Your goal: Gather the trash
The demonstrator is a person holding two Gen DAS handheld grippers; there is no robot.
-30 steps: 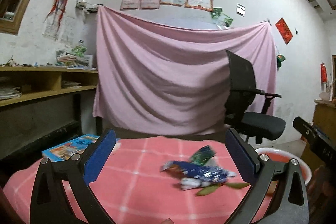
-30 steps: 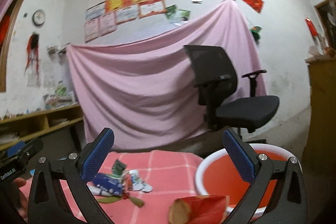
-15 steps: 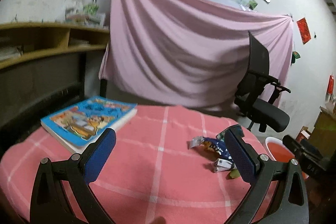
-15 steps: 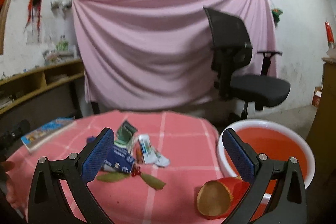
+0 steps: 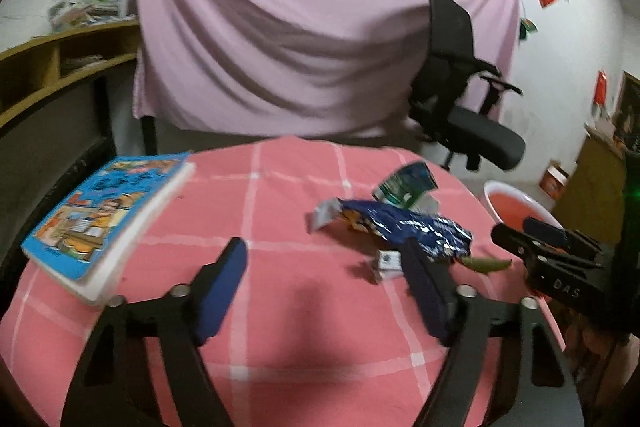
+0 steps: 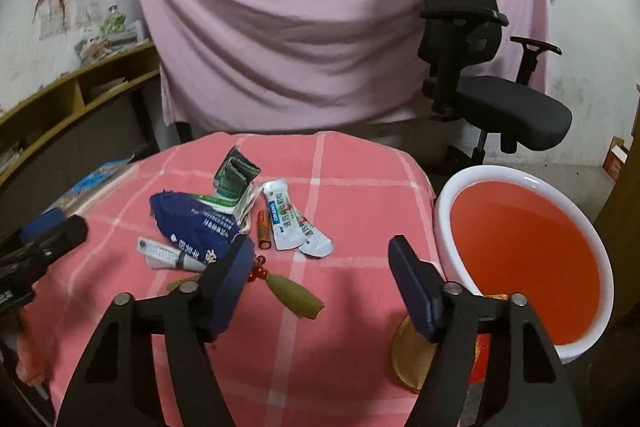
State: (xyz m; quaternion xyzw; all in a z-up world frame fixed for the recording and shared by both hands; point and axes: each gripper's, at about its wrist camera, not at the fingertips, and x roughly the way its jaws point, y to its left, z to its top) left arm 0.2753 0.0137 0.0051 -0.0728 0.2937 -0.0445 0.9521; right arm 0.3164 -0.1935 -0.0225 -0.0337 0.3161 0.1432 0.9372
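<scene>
A heap of trash lies on the pink checked table (image 6: 328, 355): a dark blue snack bag (image 6: 192, 223), a green packet (image 6: 234, 173), white sachets (image 6: 286, 217), a small battery (image 6: 264, 229) and a green leaf (image 6: 296, 293). The blue bag (image 5: 404, 225) and green packet (image 5: 406, 183) also show in the left wrist view. My right gripper (image 6: 320, 267) is open and empty, above the table just in front of the heap. My left gripper (image 5: 324, 267) is open and empty, left of the heap. A red basin with a white rim (image 6: 524, 247) stands at the table's right.
A thick blue picture book (image 5: 104, 215) lies at the table's left edge. A red cylinder with a tan end (image 6: 408, 359) lies by the basin. A black office chair (image 6: 480, 67) and a pink hanging sheet (image 6: 300, 27) stand behind the table. Wooden shelves (image 5: 60, 67) are at left.
Both grippers have tilted downward and come closer over the table, so the trash heap and basin now fill more of the views. Both stay open and empty.
</scene>
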